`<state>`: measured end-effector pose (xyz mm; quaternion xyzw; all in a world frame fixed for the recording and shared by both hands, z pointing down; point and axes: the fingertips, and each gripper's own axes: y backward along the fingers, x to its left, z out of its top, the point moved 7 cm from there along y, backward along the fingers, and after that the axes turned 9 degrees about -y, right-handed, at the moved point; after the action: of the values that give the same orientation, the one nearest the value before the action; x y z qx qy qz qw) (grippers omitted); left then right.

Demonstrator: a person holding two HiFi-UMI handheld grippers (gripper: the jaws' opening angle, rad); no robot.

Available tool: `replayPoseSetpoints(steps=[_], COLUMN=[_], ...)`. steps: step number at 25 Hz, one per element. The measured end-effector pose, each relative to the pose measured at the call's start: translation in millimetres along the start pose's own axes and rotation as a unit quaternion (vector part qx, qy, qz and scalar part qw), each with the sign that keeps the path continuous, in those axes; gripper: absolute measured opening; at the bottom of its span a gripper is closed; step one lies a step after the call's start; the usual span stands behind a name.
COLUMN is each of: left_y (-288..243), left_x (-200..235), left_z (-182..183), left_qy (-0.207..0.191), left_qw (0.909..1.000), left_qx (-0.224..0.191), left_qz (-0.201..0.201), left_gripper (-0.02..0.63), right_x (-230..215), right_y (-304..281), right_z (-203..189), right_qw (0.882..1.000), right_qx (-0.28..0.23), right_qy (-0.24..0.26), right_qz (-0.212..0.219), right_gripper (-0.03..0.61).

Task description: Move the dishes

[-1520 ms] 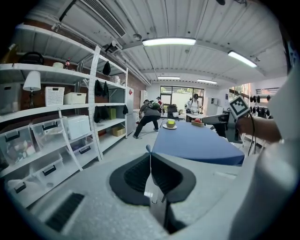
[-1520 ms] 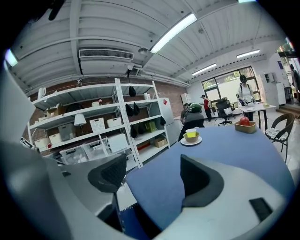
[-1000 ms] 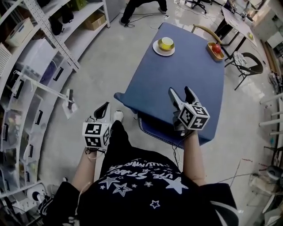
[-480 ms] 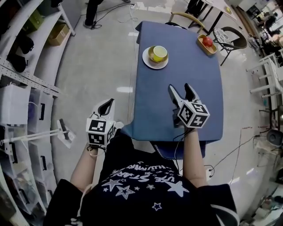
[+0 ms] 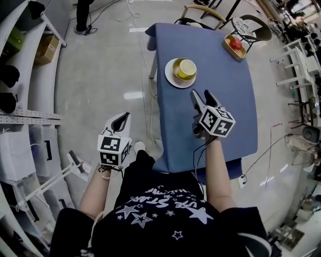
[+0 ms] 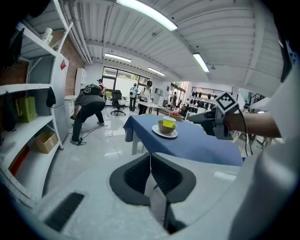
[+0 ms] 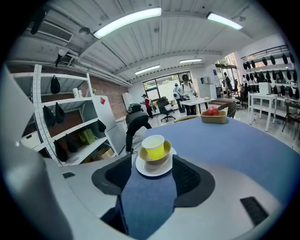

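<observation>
One yellow cup (image 5: 188,68), round brown bowl (image 5: 176,66), white plate (image 5: 171,79), blue tablecloth (image 5: 223,90)

Overhead looking down, two low forward views, shared dishes (image 5: 181,72)

Yellow cup (image 5: 188,67) in bowl (image 5: 177,71), white plate (image 5: 171,79)

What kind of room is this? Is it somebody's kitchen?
Probably not a kitchen: it looks like a big workshop or lab. There are metal storage shelves, office chairs at the back, and cables on the floor.
</observation>
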<state>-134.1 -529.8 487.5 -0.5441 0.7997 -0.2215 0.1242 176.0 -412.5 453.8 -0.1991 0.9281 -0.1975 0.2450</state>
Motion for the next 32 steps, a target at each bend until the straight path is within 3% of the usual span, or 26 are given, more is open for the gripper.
replayPoseSetpoints(steps=[4,14,20,25,32], left_y=[-18.9,-33.2,-27.0,-23.5,-24.5], left_x=[15.8,8.2,-1.3,-12.2,-21.7], left_z=[3.9,17.2,19.3,17.2,19.7], left_qy=[-0.011,-0.033,-0.029,-0.019,-0.013], left_qw=[0.9997,0.9985,0.999,0.9993,0.9991], left_qx=[0.006,0.019,0.031,0.032,0.034], left_qz=[-0.023,-0.041,-0.013,0.011,0.022], left_gripper=[0.021,0.021,0.021,0.021,0.021], right_x=[3.8,14.7,1.6,0.4,-0.4], right_y=[-17.4,-75.2,-102.0,-118.7,-129.3], right_z=[1.1,21.2,31.7,26.5,23.8], right_qw=[1.0,0.994,0.993,0.986,0.98], right_qx=[0.007,0.018,0.027,0.049,0.055], right_qy=[0.008,0.103,0.116,0.158,0.189], right_qz=[-0.013,-0.007,0.003,0.013,-0.004], right_gripper=[0.27,0.323,0.35,0.362,0.359])
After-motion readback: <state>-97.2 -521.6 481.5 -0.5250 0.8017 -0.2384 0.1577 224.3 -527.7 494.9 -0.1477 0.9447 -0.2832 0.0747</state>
